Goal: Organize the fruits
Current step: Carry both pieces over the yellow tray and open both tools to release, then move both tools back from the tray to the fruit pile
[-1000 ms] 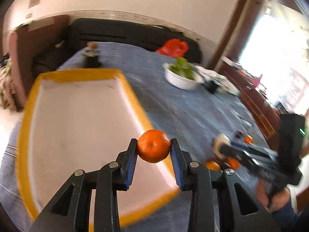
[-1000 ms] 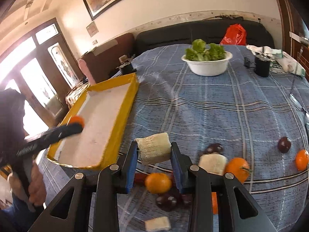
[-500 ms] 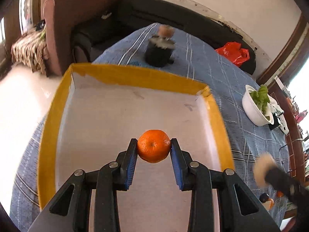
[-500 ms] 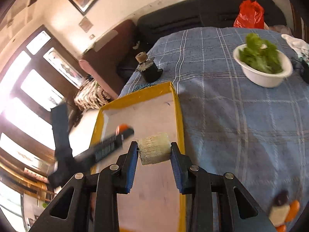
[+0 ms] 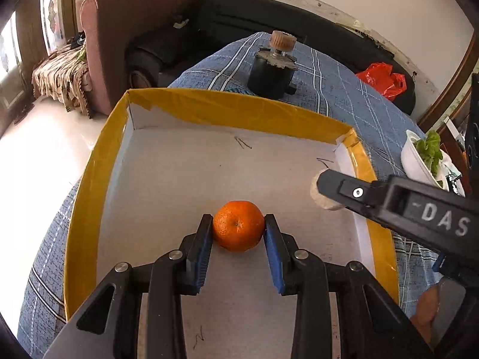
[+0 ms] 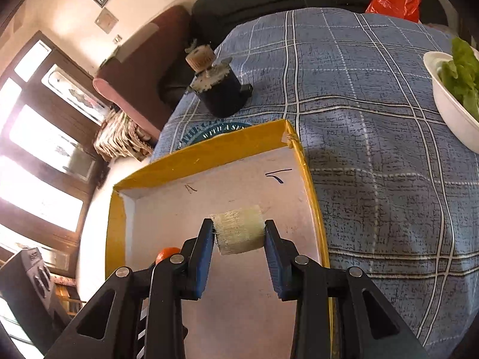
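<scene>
Gripping a mandarin (image 5: 238, 229) between its blue fingers (image 5: 200, 254), the left gripper (image 5: 238, 227) hangs over the near part of a yellow-rimmed tray (image 5: 83, 203), with the fruit close above the tray's pale floor; whether it touches that floor cannot be told. To the right in the left wrist view, the right gripper (image 5: 324, 193) reaches in across the tray's right rim, its black body marked with white letters, and a hand (image 5: 425, 317) shows at the lower right edge. Its fingers (image 6: 274, 254) are clenched on a pale, fibrous cylinder of fruit (image 6: 239, 232), which is held over the right half of the tray, nearer the far right corner than the mandarin is. In the right wrist view the mandarin peeks out orange just left of the near finger.

The tray lies on a worktop covered by a blue checked cloth (image 6: 374, 95). Just beyond the tray's far rim stands a black round device (image 5: 271, 74) with a pale wooden wheel on top. Farther right on the cloth sits a white bowl (image 6: 449, 113) of green leaves. Past the worktop's far edge are a black sofa (image 5: 239, 15), a red plastic bag (image 5: 381, 79) and, to the left, a brown armchair (image 5: 119, 30).
</scene>
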`<state>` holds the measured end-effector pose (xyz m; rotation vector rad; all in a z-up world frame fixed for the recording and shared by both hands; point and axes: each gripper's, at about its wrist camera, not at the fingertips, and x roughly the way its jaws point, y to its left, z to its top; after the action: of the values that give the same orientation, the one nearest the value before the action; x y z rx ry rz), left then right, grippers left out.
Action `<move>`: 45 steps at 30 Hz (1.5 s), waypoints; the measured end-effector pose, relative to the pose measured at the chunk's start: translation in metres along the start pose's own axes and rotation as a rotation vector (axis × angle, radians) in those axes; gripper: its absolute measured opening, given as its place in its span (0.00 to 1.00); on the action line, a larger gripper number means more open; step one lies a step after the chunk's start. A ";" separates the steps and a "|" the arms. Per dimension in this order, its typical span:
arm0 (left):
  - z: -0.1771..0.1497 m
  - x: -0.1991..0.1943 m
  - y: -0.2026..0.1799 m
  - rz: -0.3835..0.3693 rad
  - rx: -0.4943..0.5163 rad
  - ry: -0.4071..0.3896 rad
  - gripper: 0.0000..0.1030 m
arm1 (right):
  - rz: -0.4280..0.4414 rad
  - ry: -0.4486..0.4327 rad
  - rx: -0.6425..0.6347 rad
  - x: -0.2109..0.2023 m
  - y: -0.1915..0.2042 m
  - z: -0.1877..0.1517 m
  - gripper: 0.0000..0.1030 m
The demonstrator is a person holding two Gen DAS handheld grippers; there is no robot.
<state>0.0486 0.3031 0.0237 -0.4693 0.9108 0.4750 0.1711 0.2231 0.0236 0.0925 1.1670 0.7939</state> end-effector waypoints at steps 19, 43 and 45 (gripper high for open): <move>0.000 0.000 -0.001 0.013 0.002 -0.010 0.42 | 0.015 -0.014 -0.015 -0.002 0.002 -0.005 0.46; -0.024 -0.106 -0.045 -0.145 0.170 -0.450 0.71 | 0.214 -0.386 -0.048 -0.241 -0.104 -0.174 0.49; -0.027 -0.112 -0.051 -0.173 0.198 -0.464 0.74 | 0.260 -0.399 -0.038 -0.264 -0.125 -0.191 0.49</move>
<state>0.0020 0.2254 0.1110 -0.2382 0.4580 0.3123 0.0313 -0.0889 0.0930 0.3605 0.7688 0.9743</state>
